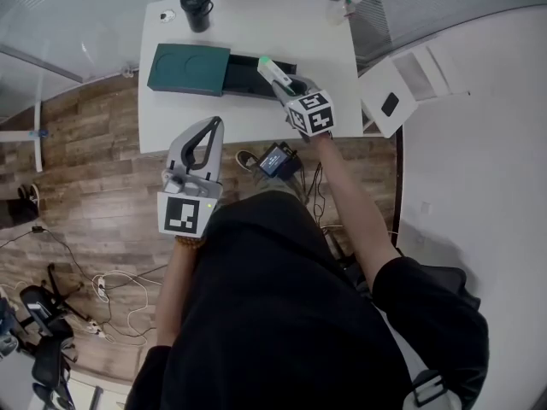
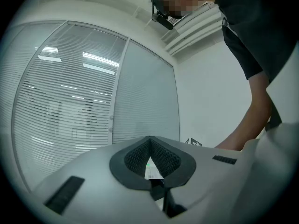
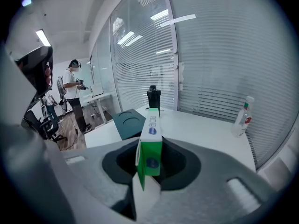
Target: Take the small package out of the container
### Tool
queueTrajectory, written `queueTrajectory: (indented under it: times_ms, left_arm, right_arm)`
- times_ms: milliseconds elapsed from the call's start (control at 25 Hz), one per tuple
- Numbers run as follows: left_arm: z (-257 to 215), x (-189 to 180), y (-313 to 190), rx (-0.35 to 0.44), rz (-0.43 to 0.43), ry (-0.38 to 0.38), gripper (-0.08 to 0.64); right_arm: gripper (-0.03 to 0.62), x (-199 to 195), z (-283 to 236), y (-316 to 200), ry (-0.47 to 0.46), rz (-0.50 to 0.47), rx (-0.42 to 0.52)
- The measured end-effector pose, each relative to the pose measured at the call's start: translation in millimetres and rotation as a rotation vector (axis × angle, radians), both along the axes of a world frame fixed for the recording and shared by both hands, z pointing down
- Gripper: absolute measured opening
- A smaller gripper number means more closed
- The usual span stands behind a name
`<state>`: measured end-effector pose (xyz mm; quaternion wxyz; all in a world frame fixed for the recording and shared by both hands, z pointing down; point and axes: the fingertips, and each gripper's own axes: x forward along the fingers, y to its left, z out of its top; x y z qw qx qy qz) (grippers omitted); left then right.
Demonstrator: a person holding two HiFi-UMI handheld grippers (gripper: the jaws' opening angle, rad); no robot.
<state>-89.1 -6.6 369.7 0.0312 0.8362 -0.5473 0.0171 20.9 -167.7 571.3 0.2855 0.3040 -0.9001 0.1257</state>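
My right gripper [image 3: 148,168] has its jaws clamped on the small package [image 3: 150,141], a narrow green and white box pinched by its near end so that most of it juts out past the pads, edge up; from the head view it [image 1: 270,69] points out over the open dark end of the container [image 1: 190,68], and I cannot tell whether it touches the rim; the container sits on the white table [image 1: 256,26], with a black flask [image 1: 196,8] and a clear bottle [image 1: 346,5] at the far edge; my left gripper [image 1: 214,125] hangs back at the near table edge, well apart from the package, jaws brought together.
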Motion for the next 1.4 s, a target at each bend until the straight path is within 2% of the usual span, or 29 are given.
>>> queueTrajectory:
  times_ms: [680, 1080, 1400]
  left_arm:
    - [-32.0, 15.6, -16.9, 0.074, 0.071, -0.002, 0.002]
    - [-45.2, 10.3, -33.3, 0.104, 0.080, -0.010, 0.002]
    - [-57.7, 12.9, -46.0, 0.133, 0.088, -0.017, 0.002]
  right_arm:
    - [0.090, 21.7, -54.0, 8.0, -0.064, 0.095, 0.126]
    - [0.089, 17.3, -102.1, 8.6, -0.114, 0.103, 0.215]
    - [0.089, 9.4, -151.5, 16.9, -0.192, 0.091, 0.294]
